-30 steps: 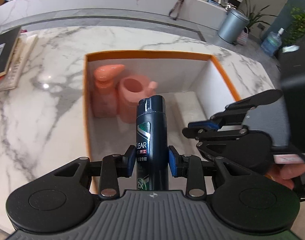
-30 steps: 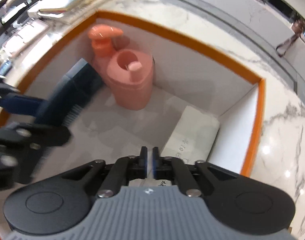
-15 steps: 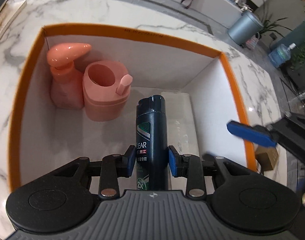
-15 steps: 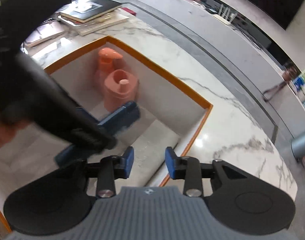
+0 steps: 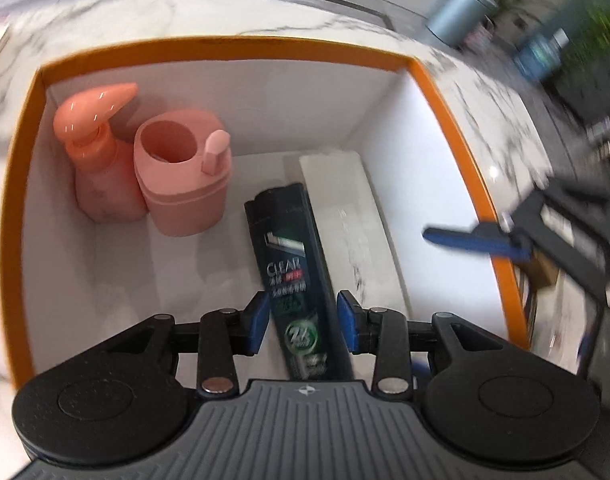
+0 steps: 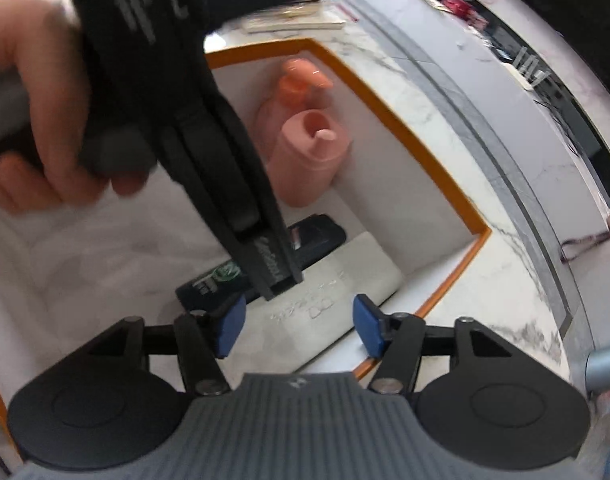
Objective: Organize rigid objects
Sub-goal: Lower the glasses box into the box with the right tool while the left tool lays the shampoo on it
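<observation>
You are working in a home-like interior: a marble-veined counter (image 5: 193, 12) carries an orange-rimmed box (image 5: 233, 46); beyond its far edge stand a metal bin (image 5: 461, 12) and blurred potted greenery (image 5: 603, 24).

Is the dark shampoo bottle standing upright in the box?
No, the shampoo bottle lies flat on the floor of the box, beside the white packet.

Your left claw's body hides the foot of the dark bottle (image 5: 293, 264), and in the right wrist view its arm covers the bottle's middle. Everything beyond the tabletop (image 5: 225, 20) is smeared by blur
</observation>
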Action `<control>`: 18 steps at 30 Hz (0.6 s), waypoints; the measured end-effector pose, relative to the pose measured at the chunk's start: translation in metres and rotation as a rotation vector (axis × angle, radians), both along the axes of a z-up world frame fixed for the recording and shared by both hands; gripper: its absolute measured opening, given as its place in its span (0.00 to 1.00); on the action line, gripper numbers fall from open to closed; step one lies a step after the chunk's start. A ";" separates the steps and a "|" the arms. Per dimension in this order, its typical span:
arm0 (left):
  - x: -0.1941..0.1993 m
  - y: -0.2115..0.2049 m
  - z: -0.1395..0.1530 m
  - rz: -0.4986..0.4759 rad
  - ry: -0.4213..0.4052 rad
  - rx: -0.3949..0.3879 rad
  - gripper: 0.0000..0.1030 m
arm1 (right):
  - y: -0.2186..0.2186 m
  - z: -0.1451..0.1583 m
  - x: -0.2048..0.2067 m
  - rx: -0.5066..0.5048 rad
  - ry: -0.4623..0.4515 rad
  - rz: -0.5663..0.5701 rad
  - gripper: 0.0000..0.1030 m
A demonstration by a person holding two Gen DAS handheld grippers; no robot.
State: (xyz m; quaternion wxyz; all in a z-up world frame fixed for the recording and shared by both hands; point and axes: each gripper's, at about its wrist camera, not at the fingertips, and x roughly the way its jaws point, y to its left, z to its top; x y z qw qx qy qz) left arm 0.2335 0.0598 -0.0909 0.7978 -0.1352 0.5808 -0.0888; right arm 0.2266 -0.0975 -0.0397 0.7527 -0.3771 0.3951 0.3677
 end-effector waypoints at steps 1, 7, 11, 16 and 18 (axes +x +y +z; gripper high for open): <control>-0.004 -0.001 0.003 -0.037 -0.008 0.020 0.44 | 0.001 -0.001 -0.001 -0.014 0.004 0.016 0.62; -0.027 -0.009 0.007 -0.238 -0.009 0.069 0.52 | 0.009 -0.005 -0.009 -0.096 0.022 0.096 0.71; -0.038 -0.024 -0.002 -0.351 -0.010 0.129 0.55 | 0.016 -0.017 -0.022 -0.181 0.009 0.179 0.71; -0.043 -0.039 -0.010 -0.413 -0.007 0.227 0.56 | 0.023 -0.038 -0.034 -0.302 -0.061 0.247 0.71; -0.041 -0.039 -0.011 -0.397 -0.008 0.252 0.56 | 0.022 -0.044 -0.033 -0.328 -0.082 0.236 0.68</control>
